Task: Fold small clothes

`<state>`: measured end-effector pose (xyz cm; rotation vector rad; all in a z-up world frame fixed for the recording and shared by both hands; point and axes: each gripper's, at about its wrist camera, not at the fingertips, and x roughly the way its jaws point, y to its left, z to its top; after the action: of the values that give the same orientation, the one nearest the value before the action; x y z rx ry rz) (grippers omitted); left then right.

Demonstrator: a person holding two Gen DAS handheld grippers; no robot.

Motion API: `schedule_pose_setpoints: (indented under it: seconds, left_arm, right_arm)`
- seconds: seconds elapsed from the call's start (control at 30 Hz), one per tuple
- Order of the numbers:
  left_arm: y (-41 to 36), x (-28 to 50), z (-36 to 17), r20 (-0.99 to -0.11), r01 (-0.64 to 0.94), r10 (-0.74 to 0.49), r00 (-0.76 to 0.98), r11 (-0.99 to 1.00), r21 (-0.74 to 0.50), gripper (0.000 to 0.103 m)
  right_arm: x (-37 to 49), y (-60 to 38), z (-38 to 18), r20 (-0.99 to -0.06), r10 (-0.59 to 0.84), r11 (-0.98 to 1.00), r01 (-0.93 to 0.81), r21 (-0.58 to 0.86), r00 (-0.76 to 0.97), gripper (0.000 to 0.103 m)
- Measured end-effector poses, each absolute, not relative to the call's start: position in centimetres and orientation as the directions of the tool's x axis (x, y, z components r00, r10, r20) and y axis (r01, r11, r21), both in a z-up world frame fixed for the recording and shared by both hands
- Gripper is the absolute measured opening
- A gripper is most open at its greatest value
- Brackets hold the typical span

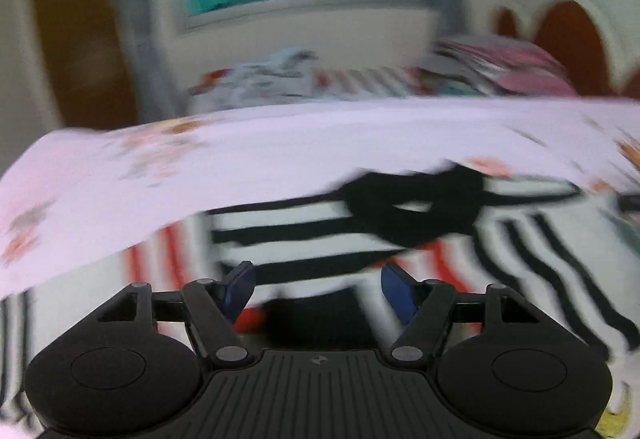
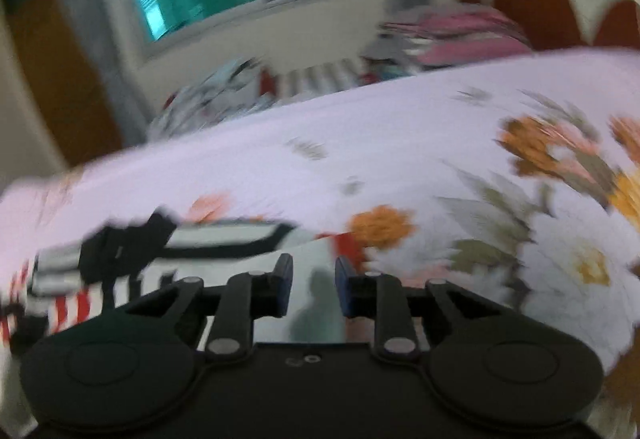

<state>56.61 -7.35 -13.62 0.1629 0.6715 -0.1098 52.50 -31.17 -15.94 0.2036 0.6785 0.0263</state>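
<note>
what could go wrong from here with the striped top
Both views are motion-blurred, so aim may be poor. The left hand-held gripper is open over the black-and-white striped garment, whose edge lies under the pink floral cloth; a grab might catch both. The right hand-held gripper looks empty, so one-sided lifting could bunch it.

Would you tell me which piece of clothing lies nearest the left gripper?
The black-and-white striped top, right ahead of the open left gripper; the pale floral cloth lies beyond it.

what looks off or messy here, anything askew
The black-and-white striped garment lies rumpled, its stripes running in different directions, partly under the pink floral sheet. A loose heap of clothes sits unfolded behind. Both views are motion-blurred; no damage or spill is visible.
</note>
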Motion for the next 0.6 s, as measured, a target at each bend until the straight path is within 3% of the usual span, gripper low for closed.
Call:
schedule_pose_setpoints:
  seconds: [0.13, 0.2, 0.27, 0.3, 0.37, 0.5, 0.6]
  left_arm:
    - [-11.5, 58.1, -15.6, -0.676, 0.255, -0.088, 0.732, 0.955, 0.151, 0.069]
    - [-12.0, 58.3, -16.3, -0.681, 0.262, -0.069, 0.729, 0.947, 0.185, 0.069]
    - [-10.9, 58.5, -16.6, -0.679, 0.22, -0.026, 0.734, 0.955, 0.201, 0.075]
    - [-9.8, 58.9, -16.7, -0.689, 0.194, -0.023, 0.724, 0.966, 0.171, 0.079]
    - [-8.1, 59.2, -16.6, -0.701, 0.166, -0.029, 0.712, 0.978, 0.129, 0.083]
    - [-8.6, 58.7, -15.9, -0.678, 0.161, -0.01, 0.735, 0.974, 0.16, 0.083]
    - [-9.4, 57.0, -14.8, -0.648, 0.2, -0.075, 0.758, 0.972, 0.121, 0.083]
  right_arm:
    - [54.0, -28.3, -16.9, -0.651, 0.126, 0.991, -0.071, 0.11, 0.748, 0.027]
    - [54.1, -28.5, -16.9, -0.656, 0.124, 0.992, -0.088, 0.087, 0.744, 0.022]
    - [54.3, -30.1, -17.1, -0.669, -0.012, 1.0, 0.018, 0.001, 0.743, 0.017]
    - [54.6, -31.9, -17.3, -0.676, -0.062, 0.996, 0.091, 0.008, 0.734, 0.013]
    - [54.6, -34.7, -17.5, -0.698, -0.055, 0.981, 0.169, 0.096, 0.714, 0.031]
    - [53.2, -34.2, -16.1, -0.674, -0.037, 0.982, 0.15, 0.111, 0.738, 0.024]
    - [51.2, -32.5, -14.8, -0.643, 0.013, 0.986, 0.096, 0.135, 0.766, 0.017]
